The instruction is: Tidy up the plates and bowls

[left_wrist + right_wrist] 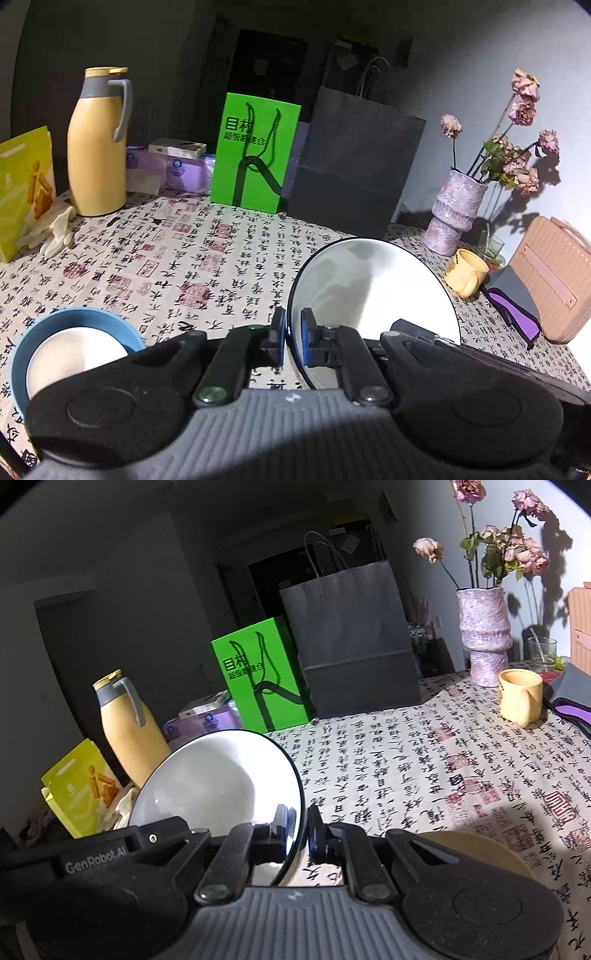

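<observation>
Left gripper: clamped on the left rim of a white bowl, which is held off the tablecloth.
Right gripper: clamped on the opposite rim of what is judged to be the same white bowl.
Blue bowl: set at the near left, with a white dish nested inside.
Tan plate: partly hidden behind the right gripper, near right.
Yellow mug: stood at the far right, beside a vase.
Risk: the thin glazed rim could be lost from the pads if the two hands are moved unevenly.
Risk: chipping is likely if the white bowl is lowered hard onto other crockery.
</observation>
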